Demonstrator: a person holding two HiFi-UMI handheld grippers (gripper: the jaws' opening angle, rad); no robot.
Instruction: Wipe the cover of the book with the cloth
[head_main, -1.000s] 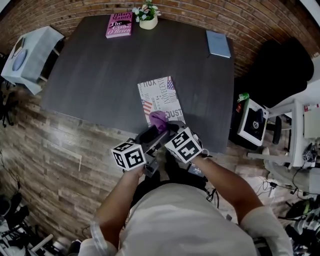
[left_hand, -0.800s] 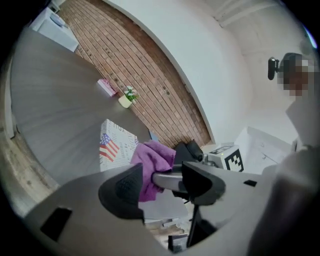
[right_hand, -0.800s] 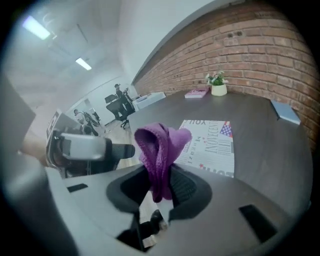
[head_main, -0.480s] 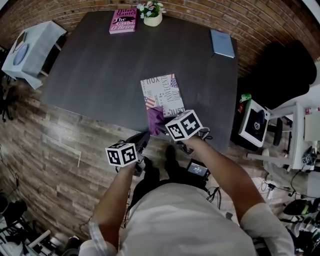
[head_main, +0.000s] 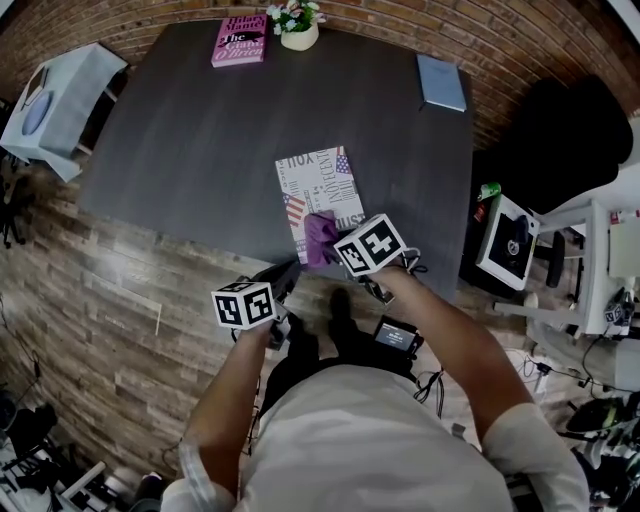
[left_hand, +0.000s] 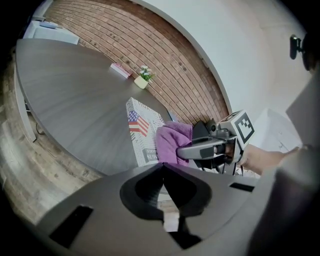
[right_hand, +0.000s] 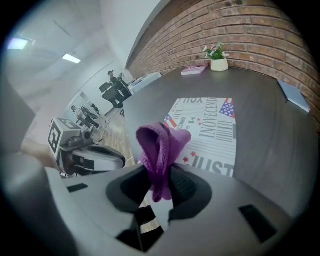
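Note:
The book (head_main: 316, 188), its white cover printed with words and a flag, lies flat near the front edge of the dark table (head_main: 200, 150). My right gripper (head_main: 332, 250) is shut on a bunched purple cloth (head_main: 320, 232), which sits over the book's near end; whether it touches the cover I cannot tell. In the right gripper view the cloth (right_hand: 160, 147) stands up between the jaws (right_hand: 160, 184), with the book (right_hand: 210, 125) beyond. My left gripper (head_main: 288, 272) is shut and empty, low and off the table's front edge, left of the right one. It (left_hand: 163, 169) looks towards the cloth (left_hand: 174, 141).
At the table's far edge lie a pink book (head_main: 238, 42), a small flower pot (head_main: 297, 25) and a grey-blue notebook (head_main: 440, 83). A side table (head_main: 55, 105) stands at the left. A black chair (head_main: 560, 140) and white equipment (head_main: 510, 245) are at the right.
The left gripper has left the cloth, shut, and dropped back below the table's edge. The right gripper has carried the cloth down and forward over the book's near end.

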